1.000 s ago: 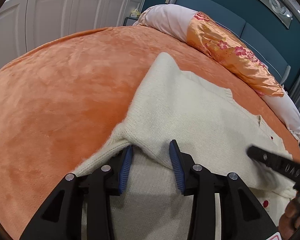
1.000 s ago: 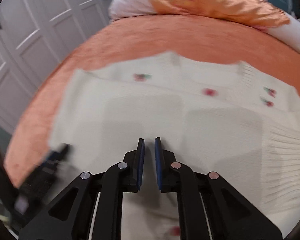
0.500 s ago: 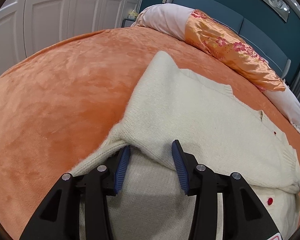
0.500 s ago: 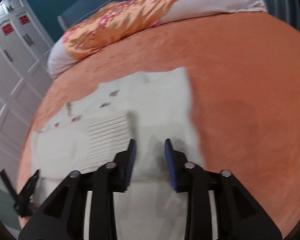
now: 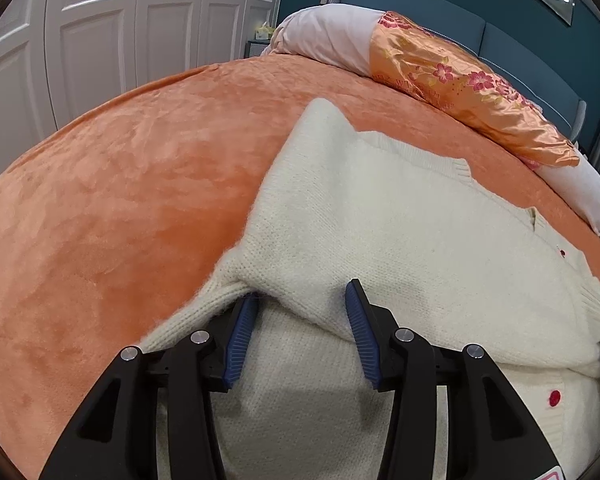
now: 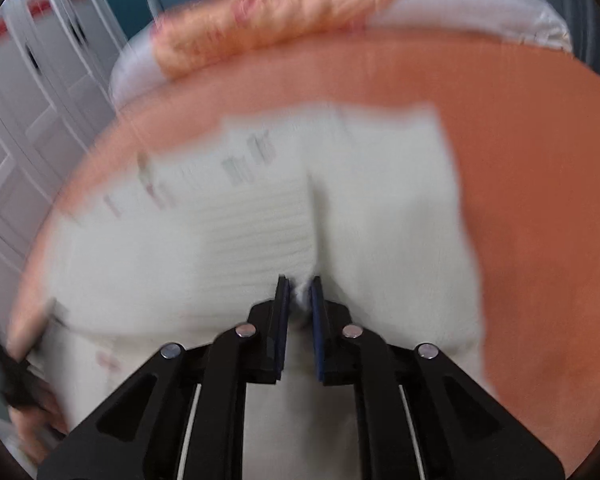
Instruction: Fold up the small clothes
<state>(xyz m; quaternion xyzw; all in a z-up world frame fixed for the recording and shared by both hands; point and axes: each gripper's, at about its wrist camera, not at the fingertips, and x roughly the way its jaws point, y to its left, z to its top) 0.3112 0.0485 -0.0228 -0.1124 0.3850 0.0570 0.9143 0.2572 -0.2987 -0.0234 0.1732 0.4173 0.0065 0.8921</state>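
Lying on bed: cream knitted cardigan with small red buttons [image 5: 400,216], spread on the orange plush bedspread [image 5: 120,200]; one part is folded over its lower body.
Hidden or cut off: the cardigan's near hem runs under the black finger frames and off the bottom edge in both views; its right end is cut by the lens rim in the left wrist view.
Hard to make out: the right wrist view is smeared by motion; the marks on the knit [image 6: 256,156] read only as grey and pink streaks.
Left hand-held gripper [image 5: 302,312]: blue pads apart, straddling the folded edge; the left pad [image 5: 240,336] is tucked under the fold, and I cannot tell whether either pad presses the knit.
Right hand-held gripper [image 6: 299,312]: pads nearly together, clamped on a tuft of the cardigan edge; its jaws have just been closing.
Background: orange satin floral pillow [image 5: 460,80] at the head of the bed, white panelled doors [image 5: 100,40] beyond.
Change since a second ago: the left view is nearly the same, its jaws a little wider; the other hand-held gripper has left its right edge. The right view has swung from the cardigan's middle to its right-hand edge.
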